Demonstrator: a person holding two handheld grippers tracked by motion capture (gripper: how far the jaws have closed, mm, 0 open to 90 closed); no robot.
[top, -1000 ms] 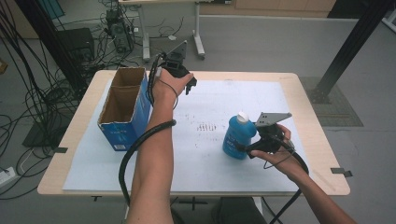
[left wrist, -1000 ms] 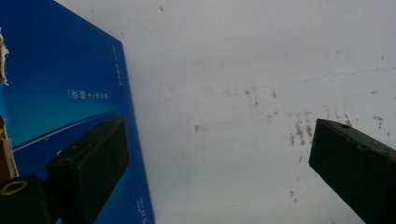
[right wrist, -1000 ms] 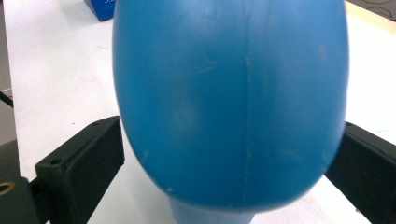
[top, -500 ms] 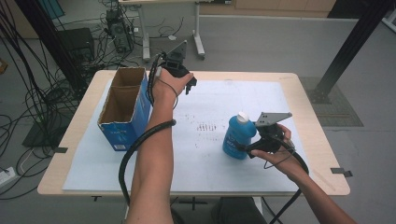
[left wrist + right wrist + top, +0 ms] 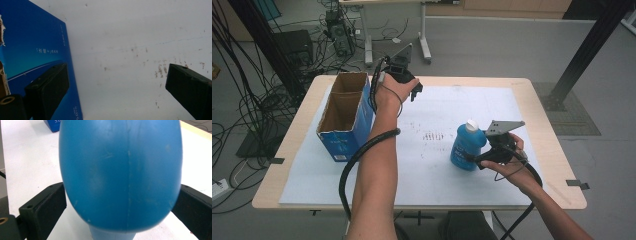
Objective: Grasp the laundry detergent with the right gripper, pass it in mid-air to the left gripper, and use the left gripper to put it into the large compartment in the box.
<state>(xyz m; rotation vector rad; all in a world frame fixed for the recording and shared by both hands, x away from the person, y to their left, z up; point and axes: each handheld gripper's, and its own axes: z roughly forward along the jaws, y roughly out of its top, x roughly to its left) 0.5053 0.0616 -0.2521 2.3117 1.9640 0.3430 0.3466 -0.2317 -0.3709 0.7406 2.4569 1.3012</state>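
Gripping the blue bottle (image 5: 466, 148) mid-table, right tool (image 5: 477, 159); left tool (image 5: 414, 92) gapes beside box (image 5: 343, 120), open sheet between

Blue white-capped bottle (image 5: 467, 147) stands upright, apparently clamped, on the table.

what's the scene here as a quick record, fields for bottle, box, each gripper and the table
bottle: blue bottle with a white cap, upright on the sheet, right of centre
box: open blue box on the left part of the table
right gripper: right gripper, jaws on both sides of the bottle, apparently gripping it
left gripper: left gripper, open, holding nothing, beside the box
table: table covered by a white sheet with small dark marks
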